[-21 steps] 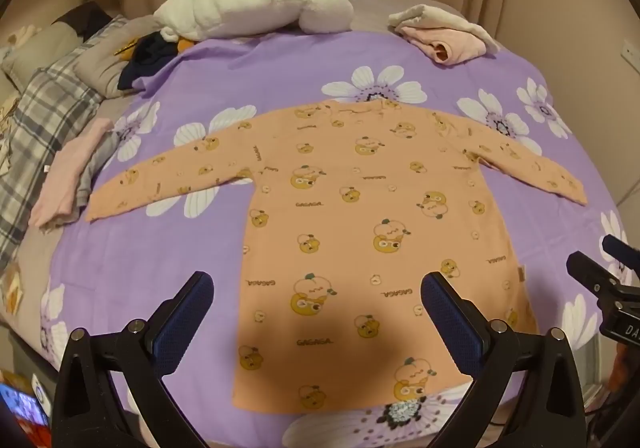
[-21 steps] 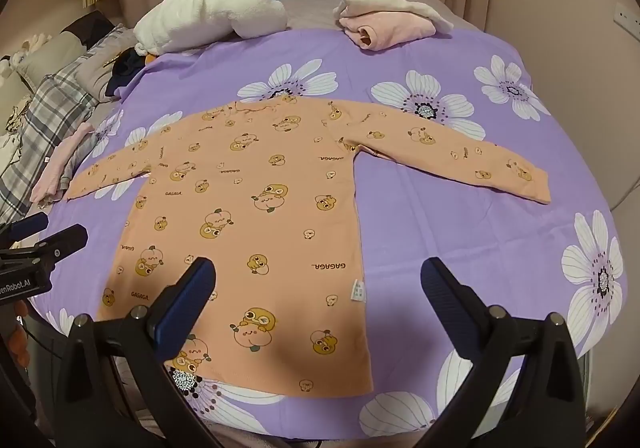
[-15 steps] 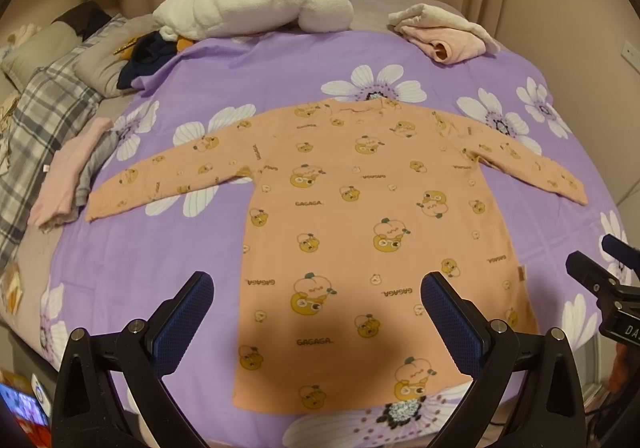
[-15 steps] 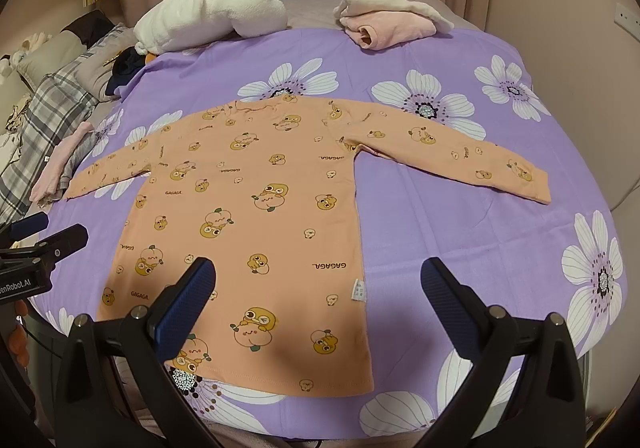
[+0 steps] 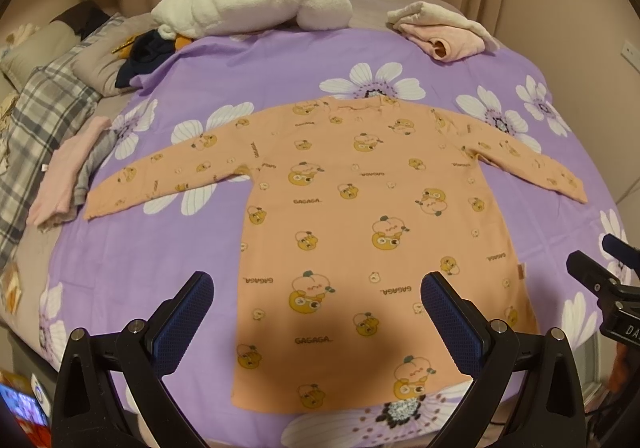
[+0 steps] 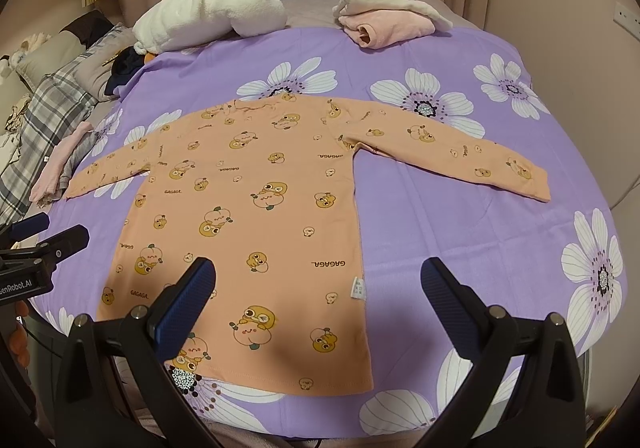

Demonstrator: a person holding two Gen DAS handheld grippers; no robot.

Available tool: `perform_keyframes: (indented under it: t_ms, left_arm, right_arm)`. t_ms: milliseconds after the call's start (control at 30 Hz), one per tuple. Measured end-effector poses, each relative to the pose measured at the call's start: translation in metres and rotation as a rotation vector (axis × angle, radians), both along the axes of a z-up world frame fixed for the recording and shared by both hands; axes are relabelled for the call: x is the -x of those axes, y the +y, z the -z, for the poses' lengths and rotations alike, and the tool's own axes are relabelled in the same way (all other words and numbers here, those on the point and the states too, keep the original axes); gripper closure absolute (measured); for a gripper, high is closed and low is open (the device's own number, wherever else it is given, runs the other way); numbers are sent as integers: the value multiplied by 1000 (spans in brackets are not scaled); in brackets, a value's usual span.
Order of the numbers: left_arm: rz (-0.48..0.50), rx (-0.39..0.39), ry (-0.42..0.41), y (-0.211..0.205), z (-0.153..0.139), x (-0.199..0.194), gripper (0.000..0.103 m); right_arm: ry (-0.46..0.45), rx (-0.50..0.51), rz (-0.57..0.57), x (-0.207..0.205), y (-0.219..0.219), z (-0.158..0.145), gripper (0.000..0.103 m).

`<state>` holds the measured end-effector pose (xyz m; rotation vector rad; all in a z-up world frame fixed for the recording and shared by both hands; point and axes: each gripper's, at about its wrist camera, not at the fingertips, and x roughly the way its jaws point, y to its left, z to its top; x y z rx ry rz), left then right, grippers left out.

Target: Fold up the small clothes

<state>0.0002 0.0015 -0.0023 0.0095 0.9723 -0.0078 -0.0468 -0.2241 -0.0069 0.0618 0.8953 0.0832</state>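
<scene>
An orange long-sleeved child's shirt (image 5: 360, 216) with cartoon prints lies flat on the purple flowered bedsheet (image 5: 168, 248), both sleeves spread out, hem toward me. It also shows in the right wrist view (image 6: 248, 216). My left gripper (image 5: 316, 316) is open and empty, hovering above the shirt's lower hem. My right gripper (image 6: 316, 308) is open and empty above the shirt's lower right side. Each gripper's fingers show at the edge of the other's view.
A white fluffy blanket (image 5: 248, 4) and a pink and cream folded pile (image 5: 440, 32) lie at the far side of the bed. Dark clothes (image 5: 148, 52), a plaid quilt (image 5: 36, 120) and a pink garment (image 5: 68, 172) lie at the left. The bed edge is just below the hem.
</scene>
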Motion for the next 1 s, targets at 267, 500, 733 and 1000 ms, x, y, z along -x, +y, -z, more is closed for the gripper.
perform_keyframes:
  t_ms: [267,500,733,1000]
  left_arm:
    - [0,-1,0,-1,1,1,1]
    - [-2,0,-1,-2,3,1,1]
    - [4,-4,-3,-7,8,2,1]
    - [6,-60,16,-9,12,2,1]
  right_arm:
    - [2,0,0,0,0,0,0]
    - [1,1,2,1,1,2,0]
    - [5,0,2,0,1,0,0]
    - [8,1,19,4,-3,7,0]
